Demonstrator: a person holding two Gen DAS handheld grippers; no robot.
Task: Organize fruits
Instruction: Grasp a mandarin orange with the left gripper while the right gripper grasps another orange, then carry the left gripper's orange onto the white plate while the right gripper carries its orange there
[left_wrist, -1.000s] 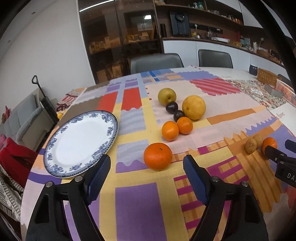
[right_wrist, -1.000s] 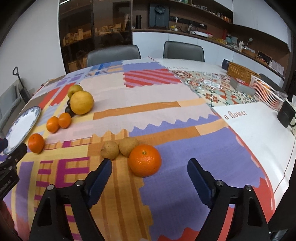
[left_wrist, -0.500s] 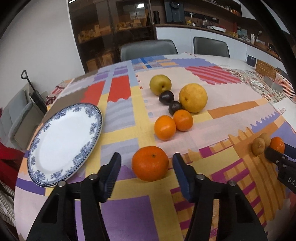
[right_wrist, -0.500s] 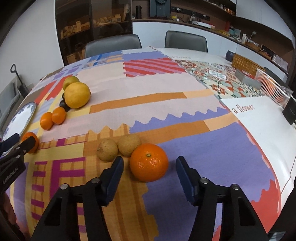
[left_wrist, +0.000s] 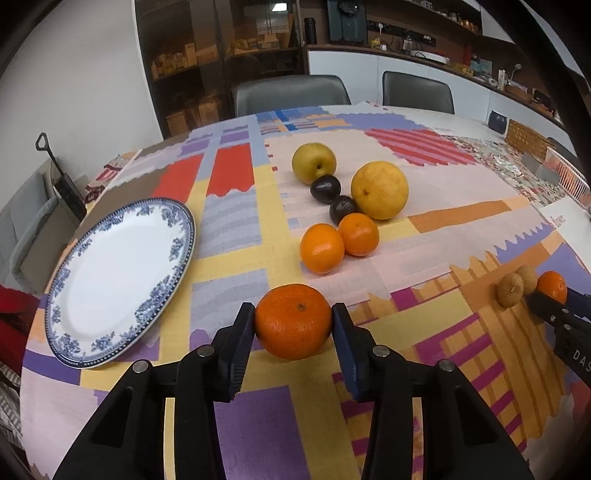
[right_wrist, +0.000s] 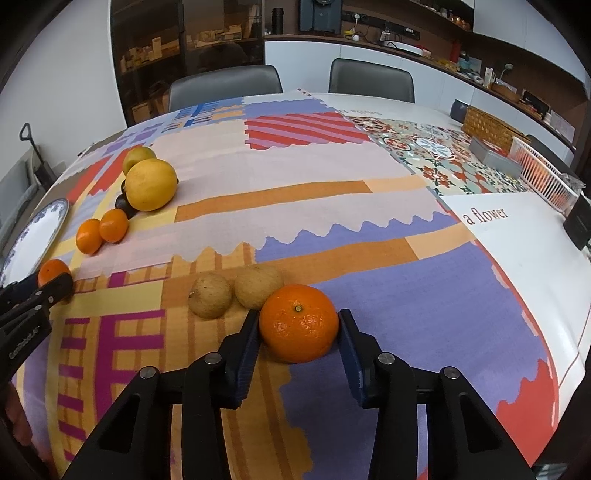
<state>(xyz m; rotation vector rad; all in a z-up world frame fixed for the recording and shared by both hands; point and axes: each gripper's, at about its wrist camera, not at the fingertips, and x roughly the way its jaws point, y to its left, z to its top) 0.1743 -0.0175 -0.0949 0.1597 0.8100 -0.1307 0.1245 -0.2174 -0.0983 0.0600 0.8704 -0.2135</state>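
Note:
My left gripper (left_wrist: 293, 325) is shut on a large orange (left_wrist: 293, 320) that rests on the patchwork cloth, right of a blue-rimmed white plate (left_wrist: 122, 273). My right gripper (right_wrist: 298, 328) is shut on another large orange (right_wrist: 298, 328) on the cloth, beside two brown round fruits (right_wrist: 210, 300). Farther back lie two small oranges (left_wrist: 338, 242), two dark plums (left_wrist: 332, 197), a yellow grapefruit (left_wrist: 379, 194) and a yellow-green pear (left_wrist: 313, 163). The right gripper also shows in the left wrist view (left_wrist: 554, 306), and the left gripper in the right wrist view (right_wrist: 51, 282).
Two grey chairs (left_wrist: 291, 92) stand behind the table. A wicker basket (right_wrist: 487, 127), a grey box (right_wrist: 495, 157) and a white rack (right_wrist: 543, 173) sit at the far right. The plate lies near the table's left edge.
Both grippers moved forward and closed: the left jaws now clamp the near large orange, the right jaws clamp the orange beside the brown fruits. A second ago both were wide open.

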